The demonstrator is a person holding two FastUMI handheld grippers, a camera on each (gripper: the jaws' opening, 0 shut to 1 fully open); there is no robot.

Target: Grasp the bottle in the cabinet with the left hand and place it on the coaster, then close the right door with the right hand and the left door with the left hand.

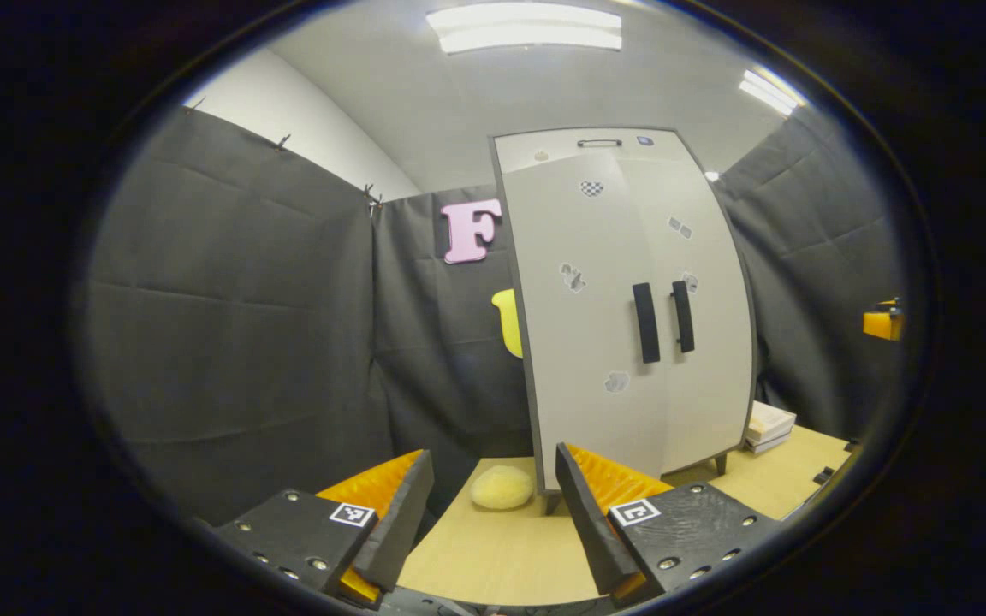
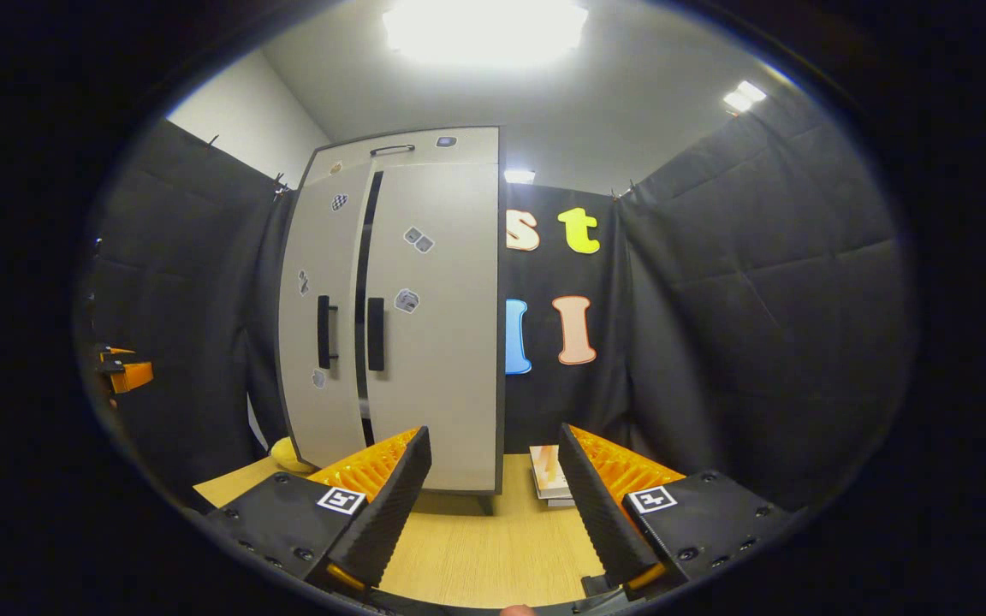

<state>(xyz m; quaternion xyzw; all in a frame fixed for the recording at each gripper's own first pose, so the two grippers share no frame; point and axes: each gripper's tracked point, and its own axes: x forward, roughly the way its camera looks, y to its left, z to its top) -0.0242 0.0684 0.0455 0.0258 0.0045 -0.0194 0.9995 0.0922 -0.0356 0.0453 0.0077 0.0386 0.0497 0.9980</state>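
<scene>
Cabinet [image 1: 630, 299] sits centre-right of the left gripper view, centre-left of the right gripper view. One cabinet, two doors, two black handles [image 1: 645, 322]. Doors look nearly closed; a dark gap shows between them in the right gripper view. Bottle isn't visible, presumably behind the doors. One pale yellow round pad [image 1: 501, 488] lies on the desk [image 1: 501, 556] by the cabinet's lower left corner, likely the coaster. One stack of white boxes [image 2: 547, 472] sits at the cabinet's other side.

Left tool [image 1: 493, 505] released, nothing between its fingers. Right tool [image 2: 493, 492] also spread, empty.

Risks: doors need opening first; tugging a handle could shift the cabinet on its legs. A blind reach could topple the bottle.
</scene>
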